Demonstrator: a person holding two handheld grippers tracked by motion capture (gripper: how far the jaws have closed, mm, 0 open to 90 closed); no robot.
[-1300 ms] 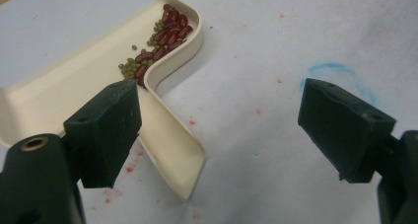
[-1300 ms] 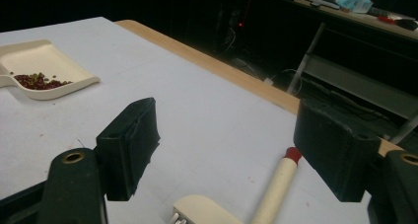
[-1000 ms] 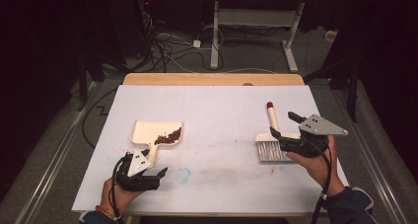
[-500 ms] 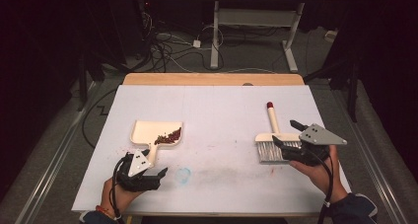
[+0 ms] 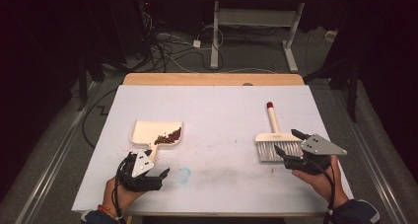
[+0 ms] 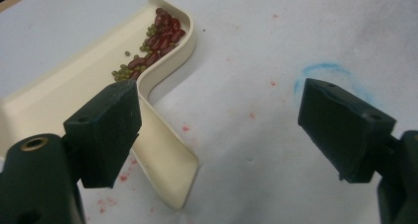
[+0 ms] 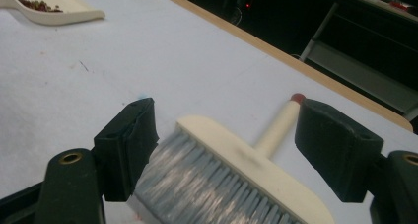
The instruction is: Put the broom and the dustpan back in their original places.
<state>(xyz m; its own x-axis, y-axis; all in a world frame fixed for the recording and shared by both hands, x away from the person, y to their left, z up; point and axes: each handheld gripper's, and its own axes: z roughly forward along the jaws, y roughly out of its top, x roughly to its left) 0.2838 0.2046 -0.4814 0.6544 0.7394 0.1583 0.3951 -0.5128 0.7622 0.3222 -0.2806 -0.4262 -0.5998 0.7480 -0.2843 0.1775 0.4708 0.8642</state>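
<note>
A cream dustpan (image 5: pixel 156 132) lies left of centre on the white table, with red and green beans (image 5: pixel 168 136) heaped in its right corner. My left gripper (image 5: pixel 158 173) is open just below its handle (image 6: pixel 165 155); the beans (image 6: pixel 155 41) show beyond the left jaw. A cream brush (image 5: pixel 274 138) with grey bristles and a red-tipped handle lies flat at the right. My right gripper (image 5: pixel 287 144) stands open at the bristles' right end, nothing held. In the right gripper view the brush (image 7: pixel 246 157) lies between the open jaws.
A blue chalk ring (image 5: pixel 184 173) and faint red smudges mark the white sheet (image 5: pixel 217 110) near the front. The table's wooden back edge (image 5: pixel 212 79) shows beyond it. Cables and a desk frame stand on the dark floor behind.
My right gripper has dropped lower and moved slightly right, toward the table's front, beside the brush bristles. The left gripper and the dustpan have stayed put.
</note>
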